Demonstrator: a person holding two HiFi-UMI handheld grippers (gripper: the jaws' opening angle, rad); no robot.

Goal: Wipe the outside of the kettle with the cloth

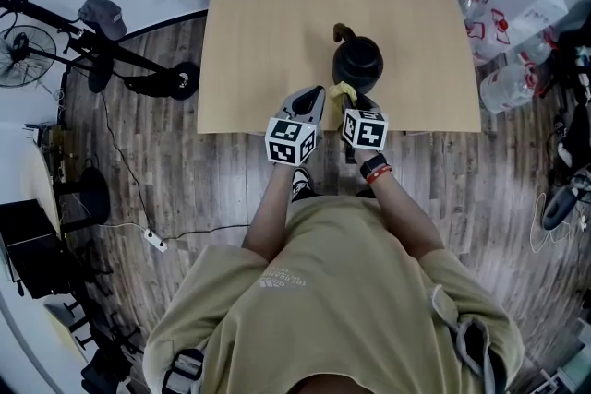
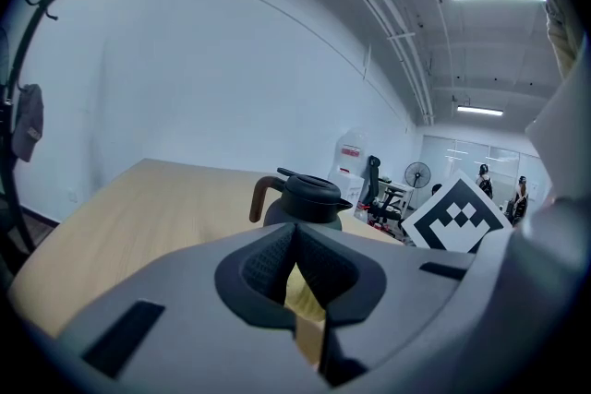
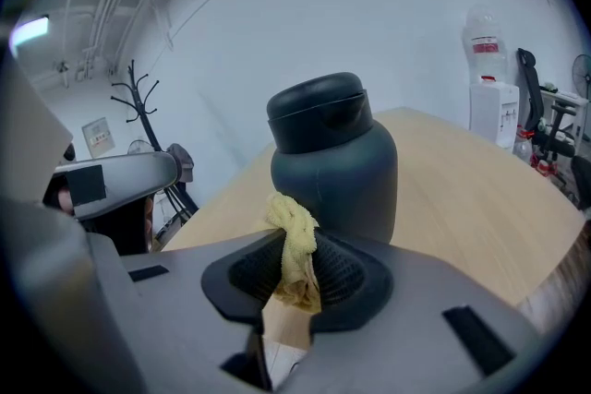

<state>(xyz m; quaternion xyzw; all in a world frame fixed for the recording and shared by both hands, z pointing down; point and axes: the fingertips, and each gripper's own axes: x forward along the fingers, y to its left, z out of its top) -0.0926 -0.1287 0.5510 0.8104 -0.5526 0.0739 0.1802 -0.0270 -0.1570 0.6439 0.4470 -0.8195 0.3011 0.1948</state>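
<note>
Head view: the kettle (image 1: 357, 62) stood on the pale wooden bench (image 1: 268, 32), near its front edge. The 2 grippers were just in front of it, the left gripper (image 1: 317, 94) beside the right gripper (image 1: 355, 99), with the yellow cloth (image 1: 343, 91) between them.

Left gripper view: its fingers (image 2: 268, 268) were pressed together at the tips, and I judged them empty. The kettle had a matte dark round body, a flat lid, a short spout and a curved brown handle (image 2: 259, 197).

Right gripper view: the ribbed fingers (image 3: 342, 277) were closed on the cloth, a soft bunched fabric, just before the smooth kettle wall — touching or not, I could not tell. Wiping seemed only at its start — probably all the outside was left.
</note>
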